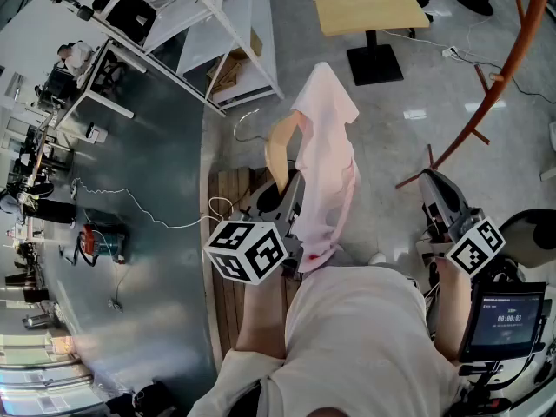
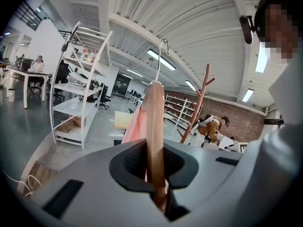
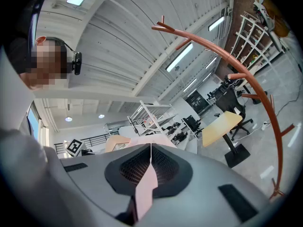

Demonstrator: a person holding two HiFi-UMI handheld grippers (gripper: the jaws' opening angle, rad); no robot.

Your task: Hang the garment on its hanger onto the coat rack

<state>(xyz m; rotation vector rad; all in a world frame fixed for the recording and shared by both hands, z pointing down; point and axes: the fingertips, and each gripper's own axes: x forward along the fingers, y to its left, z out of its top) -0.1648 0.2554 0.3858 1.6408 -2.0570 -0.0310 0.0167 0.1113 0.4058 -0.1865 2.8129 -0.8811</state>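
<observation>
My left gripper [image 1: 291, 196] is shut on the lower end of a wooden hanger [image 1: 281, 148] and holds it upright. A pale pink garment [image 1: 327, 168] is draped over the hanger and hangs down its right side. In the left gripper view the hanger [image 2: 154, 126] rises from between the jaws of the left gripper [image 2: 157, 176], its metal hook [image 2: 163, 56] on top. The reddish-brown coat rack [image 1: 511, 55] stands to the right. My right gripper [image 1: 431, 182] is below it and apart from the garment. Its jaws are together, with only a pink sliver in the slit.
A wooden-topped pedestal table [image 1: 369, 3] stands ahead, with white shelving [image 1: 228, 33] to its left. Wooden slats [image 1: 231, 194] lie under my left arm, and a cable [image 1: 148, 208] trails on the grey floor. A tablet [image 1: 506, 320] is at lower right. A person [image 2: 215, 126] sits beyond the rack [image 2: 201, 98].
</observation>
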